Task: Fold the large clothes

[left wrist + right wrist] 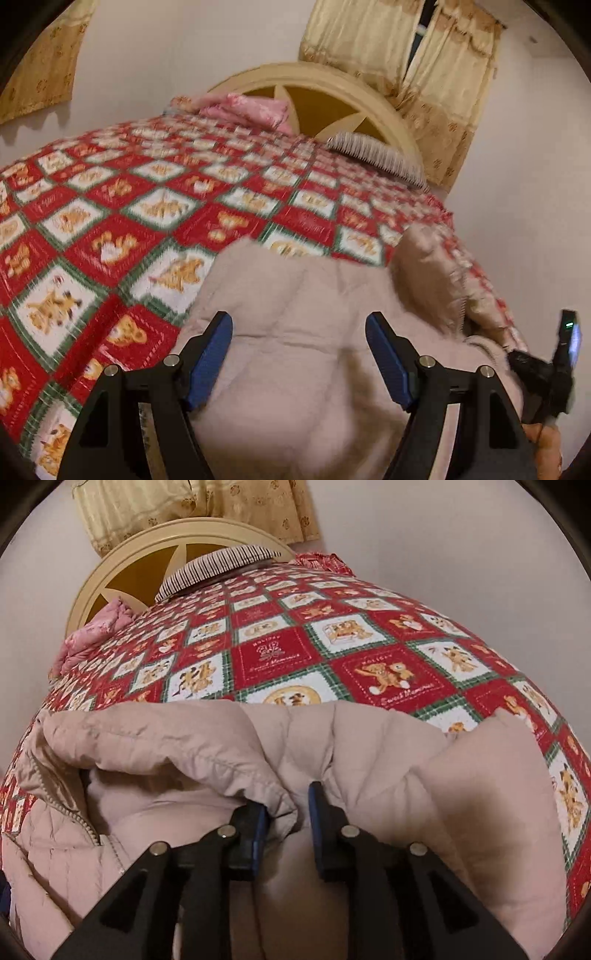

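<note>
A pale pink quilted jacket (295, 332) lies on the bed's near part, over the red patchwork bedspread (147, 192). My left gripper (299, 332) is open just above the jacket, jaws wide apart with nothing between them. In the right wrist view the jacket (184, 738) lies crumpled, with a zip along its left edge. My right gripper (288, 805) has its jaws close together, pinching a bunched fold of the jacket's edge. The right gripper's body also shows at the right edge of the left wrist view (554, 369).
A cream round headboard (332, 85) stands at the far end of the bed. A pink folded blanket (251, 109) and a striped pillow (376, 155) lie near it. Yellow curtains (424, 55) hang behind. The wall is close on the right.
</note>
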A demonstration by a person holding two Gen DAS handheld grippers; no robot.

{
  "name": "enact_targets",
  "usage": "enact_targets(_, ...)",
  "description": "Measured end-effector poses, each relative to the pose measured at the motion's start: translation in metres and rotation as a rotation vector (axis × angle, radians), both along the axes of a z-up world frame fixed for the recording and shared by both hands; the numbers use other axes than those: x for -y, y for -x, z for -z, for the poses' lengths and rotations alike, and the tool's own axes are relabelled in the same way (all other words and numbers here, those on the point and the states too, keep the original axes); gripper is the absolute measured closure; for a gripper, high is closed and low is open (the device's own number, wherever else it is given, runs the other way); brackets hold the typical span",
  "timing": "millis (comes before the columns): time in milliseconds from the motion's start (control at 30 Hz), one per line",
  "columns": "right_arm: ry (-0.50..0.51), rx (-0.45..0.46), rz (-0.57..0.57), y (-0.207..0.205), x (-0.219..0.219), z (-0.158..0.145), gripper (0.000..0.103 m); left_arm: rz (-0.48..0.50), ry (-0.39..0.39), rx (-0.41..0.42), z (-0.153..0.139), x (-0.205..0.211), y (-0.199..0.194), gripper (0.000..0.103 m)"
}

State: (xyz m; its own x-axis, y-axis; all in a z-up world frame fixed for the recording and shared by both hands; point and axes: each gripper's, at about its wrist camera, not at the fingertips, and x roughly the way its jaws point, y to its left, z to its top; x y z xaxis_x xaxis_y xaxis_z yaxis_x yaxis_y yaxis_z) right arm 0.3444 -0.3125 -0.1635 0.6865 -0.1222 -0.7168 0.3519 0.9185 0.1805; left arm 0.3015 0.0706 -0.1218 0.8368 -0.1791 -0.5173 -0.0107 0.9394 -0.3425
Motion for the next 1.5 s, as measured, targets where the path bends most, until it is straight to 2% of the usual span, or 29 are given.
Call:
enact_targets(100, -0.011, 0.01, -0.005, 0.001, 0.001, -0.001, 0.08, 0.014, 0.04, 0.096, -0.038, 0.002, 0.01, 0.028)
enact_targets(133, -0.017, 0.015, -0.007, 0.001, 0.002, -0.001, 0.079, 0.023, 0.021, 0.13, -0.053, 0.009, 0.008, 0.026)
enact_targets(200, -0.03, 0.024, -0.01, 0.002, 0.003, -0.001, 0.079, 0.058, -0.055, 0.127, -0.074, 0.03, -0.01, 0.015)
enact_targets(233, -0.036, 0.028, -0.01, 0.003, 0.002, 0.0, 0.079, 0.108, -0.083, 0.1, -0.081, 0.045, -0.027, 0.013)
enact_targets(267, -0.042, 0.031, -0.011, 0.003, 0.004, 0.002, 0.079, 0.165, -0.074, 0.05, -0.084, 0.06, -0.049, 0.013)
enact_targets(333, -0.053, 0.038, -0.013, 0.004, 0.005, 0.002, 0.078, 0.225, -0.005, -0.042, -0.077, 0.078, -0.089, 0.013)
enact_targets(433, -0.067, 0.047, -0.015, 0.005, 0.007, 0.002, 0.078, 0.186, 0.018, -0.221, -0.045, 0.102, -0.143, 0.013)
enact_targets(500, -0.076, 0.052, -0.015, 0.006, 0.007, 0.003, 0.078, 0.19, 0.016, -0.286, -0.025, 0.113, -0.153, 0.021)
enact_targets(567, -0.088, 0.058, -0.016, 0.007, 0.008, 0.003, 0.078, 0.215, 0.011, -0.341, -0.006, 0.123, -0.152, 0.062)
enact_targets(633, -0.099, 0.064, -0.017, 0.007, 0.01, 0.003, 0.078, 0.234, 0.035, -0.372, 0.006, 0.123, -0.147, 0.087)
enact_targets(667, -0.104, 0.066, -0.017, 0.007, 0.011, 0.004, 0.078, 0.23, 0.079, -0.377, 0.01, 0.118, -0.142, 0.091)
enact_targets(733, -0.115, 0.07, -0.018, 0.007, 0.012, 0.004, 0.078, 0.218, 0.13, -0.367, 0.009, 0.11, -0.131, 0.094)
enact_targets(833, -0.119, 0.069, -0.017, 0.007, 0.012, 0.004, 0.078, 0.182, 0.1, -0.276, -0.004, 0.104, -0.093, 0.094)
enact_targets(867, -0.12, 0.069, -0.016, 0.007, 0.012, 0.004, 0.078, 0.161, 0.078, -0.269, -0.002, 0.102, -0.085, 0.094)
enact_targets(933, -0.12, 0.068, -0.016, 0.007, 0.012, 0.004, 0.078, 0.132, 0.081, -0.308, 0.017, 0.098, -0.081, 0.094)
enact_targets(967, -0.12, 0.068, -0.016, 0.007, 0.012, 0.004, 0.078, 0.132, 0.115, -0.326, 0.029, 0.093, -0.081, 0.094)
enact_targets(1033, -0.12, 0.067, -0.017, 0.007, 0.012, 0.004, 0.078, 0.127, 0.157, -0.285, 0.031, 0.085, -0.071, 0.094)
enact_targets(1167, -0.121, 0.068, -0.018, 0.007, 0.011, 0.003, 0.076, 0.131, 0.12, -0.232, 0.029, 0.09, -0.058, 0.094)
enact_targets(1267, -0.124, 0.072, -0.024, 0.009, 0.01, 0.001, 0.07, 0.136, 0.105, -0.231, 0.031, 0.093, -0.061, 0.094)
enact_targets(1333, -0.129, 0.118, 0.017, 0.023, 0.013, -0.01, 0.067, 0.137, 0.106, -0.227, 0.031, 0.092, -0.061, 0.094)
enact_targets(1400, -0.098, 0.241, 0.084, 0.047, 0.014, -0.034, 0.062, 0.137, 0.109, -0.226, 0.033, 0.092, -0.063, 0.094)
enact_targets(1467, -0.048, 0.307, 0.086, 0.052, 0.01, -0.057, 0.062, 0.137, 0.103, -0.227, 0.033, 0.091, -0.064, 0.094)
enact_targets(1500, -0.035, 0.313, 0.05, 0.043, 0.005, -0.072, 0.062, 0.136, 0.1, -0.227, 0.033, 0.091, -0.065, 0.094)
